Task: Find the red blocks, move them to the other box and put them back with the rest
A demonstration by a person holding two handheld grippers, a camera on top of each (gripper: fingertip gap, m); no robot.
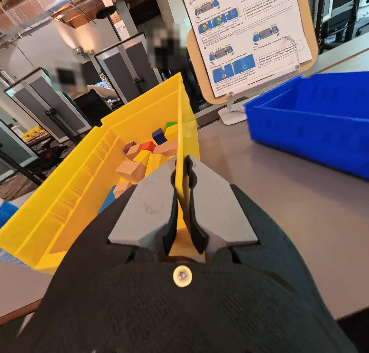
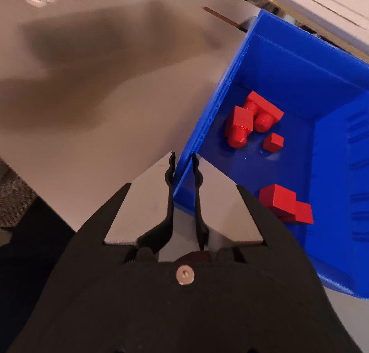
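In the left wrist view my left gripper (image 1: 182,159) is shut on the right wall of the yellow box (image 1: 79,179), which is tilted. Inside it lie several mixed blocks: wooden, yellow, blue, purple, green and one orange-red block (image 1: 147,146). The blue box (image 1: 311,132) stands to the right on the table. In the right wrist view my right gripper (image 2: 183,155) is shut on the left wall of the blue box (image 2: 215,112). Inside it lie several red blocks: two studded ones (image 2: 239,124), a small cube (image 2: 273,142) and two cubes (image 2: 279,200) near my fingers.
An instruction sheet on a wooden board with a white stand (image 1: 247,38) stands behind the two boxes. The grey table (image 1: 259,203) lies between the boxes, and its edge (image 2: 40,203) runs at the left of the right wrist view. Office partitions stand beyond the table.
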